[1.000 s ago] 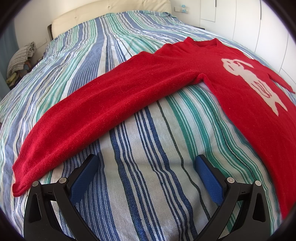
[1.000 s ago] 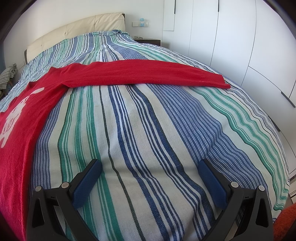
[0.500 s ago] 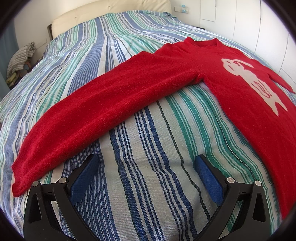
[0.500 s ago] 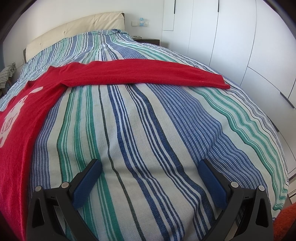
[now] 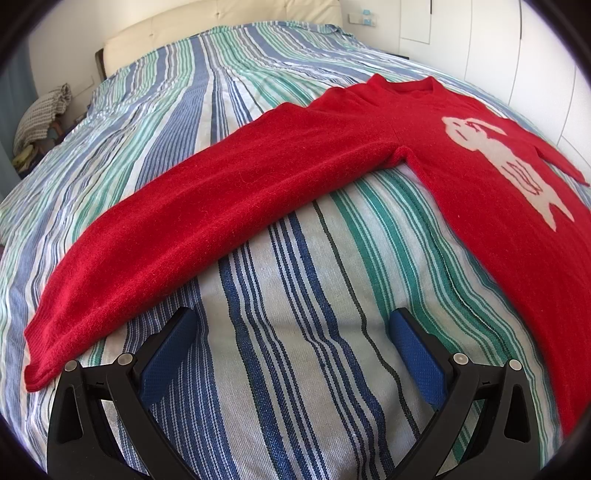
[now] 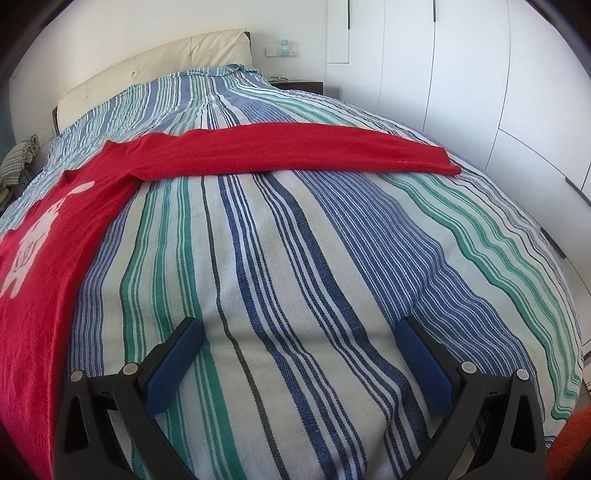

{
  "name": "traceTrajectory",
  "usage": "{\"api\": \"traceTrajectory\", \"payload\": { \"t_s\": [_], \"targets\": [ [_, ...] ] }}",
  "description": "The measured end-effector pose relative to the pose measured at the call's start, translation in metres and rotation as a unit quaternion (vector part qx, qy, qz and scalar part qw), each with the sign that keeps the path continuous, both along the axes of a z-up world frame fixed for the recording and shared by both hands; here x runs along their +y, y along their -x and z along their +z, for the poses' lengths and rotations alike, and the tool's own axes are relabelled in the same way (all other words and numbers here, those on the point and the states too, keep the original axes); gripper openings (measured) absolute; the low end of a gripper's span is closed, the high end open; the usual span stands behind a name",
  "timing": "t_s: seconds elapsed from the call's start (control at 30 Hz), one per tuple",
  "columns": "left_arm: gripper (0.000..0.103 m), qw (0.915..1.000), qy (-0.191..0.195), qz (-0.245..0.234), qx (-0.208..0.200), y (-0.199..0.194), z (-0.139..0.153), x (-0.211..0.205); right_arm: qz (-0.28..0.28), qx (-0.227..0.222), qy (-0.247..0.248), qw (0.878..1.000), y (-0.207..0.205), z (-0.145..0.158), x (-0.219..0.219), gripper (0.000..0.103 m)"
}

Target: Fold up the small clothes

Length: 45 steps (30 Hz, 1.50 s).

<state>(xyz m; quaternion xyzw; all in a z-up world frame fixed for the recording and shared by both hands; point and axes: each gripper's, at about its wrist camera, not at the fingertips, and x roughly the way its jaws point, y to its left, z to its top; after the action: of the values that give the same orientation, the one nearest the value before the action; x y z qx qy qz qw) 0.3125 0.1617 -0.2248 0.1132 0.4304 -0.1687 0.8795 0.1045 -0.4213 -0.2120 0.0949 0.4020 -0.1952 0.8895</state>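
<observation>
A red sweater (image 5: pixel 369 147) lies flat, front up, on the striped bed (image 5: pixel 295 332), both sleeves spread out sideways, collar toward the headboard (image 5: pixel 221 26).

The left gripper (image 5: pixel 291 336) hovers over bare cover, its blue fingers (image 5: pixel 166 354) wide apart and holding nothing. One sleeve (image 5: pixel 184 229) runs across just beyond the fingers; its cuff (image 5: pixel 37 362) lies beside the left finger, close to the bed's left edge. The sweater's body, with a pale figure (image 5: pixel 506 162) on it, runs down the right side of this view, near the right finger but not touching it.

The right gripper (image 6: pixel 299 339) also hangs over bare cover, fingers (image 6: pixel 424 365) spread, gripping nothing. The other sleeve (image 6: pixel 295 155) crosses the bed well ahead of it, cuff (image 6: pixel 448 166) pointing to the bed's right edge. The body (image 6: pixel 55 240) lies left of the fingers. Between fingers and sleeve is a broad stretch of open cover. White wardrobes (image 6: pixel 480 74) stand beyond the right edge.
</observation>
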Motion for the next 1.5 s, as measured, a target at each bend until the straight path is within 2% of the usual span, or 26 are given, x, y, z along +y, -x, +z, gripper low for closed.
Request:
{"api": "traceTrajectory", "payload": {
  "t_s": [0.13, 0.23, 0.27, 0.37, 0.43, 0.5, 0.57, 0.6, 0.63, 0.73, 0.77, 0.8, 0.87, 0.9, 0.97, 1.0, 1.03, 1.07, 1.1, 1.13, 1.2, 1.3, 1.4, 1.5],
  "targets": [
    [0.103, 1.0, 0.0, 0.001, -0.001, 0.0, 0.0, 0.0, 0.004, -0.003, -0.008, 1.0, 0.005, 0.003, -0.001, 0.103],
    [0.103, 1.0, -0.005, 0.001, -0.004, 0.001, -0.001, -0.001, 0.015, 0.006, -0.022, 1.0, 0.007, 0.015, 0.0, 0.102],
    [0.103, 1.0, -0.005, 0.002, -0.005, 0.001, -0.001, -0.001, 0.025, -0.009, -0.043, 0.999, 0.009, 0.025, -0.001, 0.102],
    [0.103, 1.0, -0.002, 0.005, -0.004, 0.002, -0.001, -0.001, 0.057, -0.093, -0.11, 0.988, 0.016, 0.063, -0.013, 0.102],
    [0.103, 0.9999, 0.003, 0.009, 0.005, 0.0, 0.0, -0.001, 0.063, -0.138, -0.147, 0.977, 0.016, 0.083, -0.038, 0.102],
    [0.103, 0.9992, 0.009, 0.028, 0.026, -0.005, 0.002, -0.001, 0.048, -0.165, -0.188, 0.967, 0.012, 0.091, -0.076, 0.102],
    [0.103, 0.9972, 0.006, 0.063, 0.039, -0.003, 0.008, -0.004, 0.003, -0.179, -0.243, 0.953, 0.01, 0.081, -0.127, 0.102],
    [0.102, 0.9957, 0.002, 0.08, 0.045, 0.001, 0.011, -0.006, -0.036, -0.177, -0.275, 0.944, 0.011, 0.07, -0.154, 0.102],
    [0.102, 0.9941, 0.001, 0.097, 0.049, 0.007, 0.017, -0.009, -0.078, -0.171, -0.312, 0.931, 0.012, 0.058, -0.178, 0.102],
    [0.101, 0.9918, 0.041, 0.113, 0.043, 0.038, 0.042, -0.017, -0.146, -0.185, -0.445, 0.864, 0.013, 0.017, -0.227, 0.101],
    [0.101, 0.9909, 0.061, 0.115, 0.031, 0.052, 0.055, -0.019, -0.152, -0.195, -0.459, 0.853, 0.009, 0.011, -0.236, 0.101],
    [0.102, 0.9896, 0.077, 0.119, 0.019, 0.065, 0.066, -0.02, -0.153, -0.202, -0.461, 0.851, 0.004, 0.008, -0.242, 0.101],
    [0.102, 0.9851, 0.107, 0.134, -0.006, 0.09, 0.086, -0.021, -0.156, -0.193, -0.456, 0.855, -0.012, 0.005, -0.249, 0.097],
    [0.102, 0.982, 0.119, 0.146, -0.016, 0.1, 0.092, -0.021, -0.155, -0.183, -0.452, 0.859, -0.022, 0.005, -0.25, 0.092],
    [0.102, 0.9734, 0.143, 0.177, -0.029, 0.116, 0.097, -0.017, -0.141, -0.148, -0.438, 0.875, -0.044, 0.005, -0.249, 0.082],
    [0.102, 0.9692, 0.153, 0.19, -0.032, 0.121, 0.096, -0.014, -0.131, -0.133, -0.429, 0.883, -0.053, 0.005, -0.247, 0.07],
    [0.102, 0.9656, 0.16, 0.202, -0.031, 0.123, 0.091, -0.011, -0.12, -0.12, -0.428, 0.888, -0.062, 0.004, -0.245, 0.045],
    [0.102, 0.9619, 0.166, 0.216, -0.024, 0.123, 0.085, -0.007, -0.109, -0.1, -0.433, 0.889, -0.07, 0.002, -0.242, 0.024],
    [0.102, 0.957, 0.17, 0.235, -0.014, 0.123, 0.077, -0.002, -0.106, -0.077, -0.431, 0.893, -0.076, 0.002, -0.24, 0.011],
    [0.102, 0.952, 0.173, 0.252, -0.006, 0.123, 0.07, 0.005, -0.103, -0.072, -0.41, 0.904, -0.078, 0.011, -0.236, 0.011],
    [0.102, 0.9451, 0.18, 0.272, 0.001, 0.127, 0.061, 0.017, -0.079, -0.092, -0.364, 0.923, -0.082, 0.043, -0.225, 0.01],
    [0.102, 0.944, 0.175, 0.279, -0.019, 0.137, 0.054, 0.03, 0.0, -0.127, -0.323, 0.938, -0.099, 0.111, -0.189, 0.01],
    [0.102, 0.9371, 0.187, 0.295, -0.01, 0.137, 0.045, 0.042, 0.097, -0.154, -0.301, 0.936, -0.128, 0.178, -0.127, 0.01],
    [0.102, 0.9308, 0.205, 0.302, -0.019, 0.137, 0.047, 0.05, 0.195, -0.164, -0.302, 0.919, -0.163, 0.227, -0.043, 0.011]
  ]
}}
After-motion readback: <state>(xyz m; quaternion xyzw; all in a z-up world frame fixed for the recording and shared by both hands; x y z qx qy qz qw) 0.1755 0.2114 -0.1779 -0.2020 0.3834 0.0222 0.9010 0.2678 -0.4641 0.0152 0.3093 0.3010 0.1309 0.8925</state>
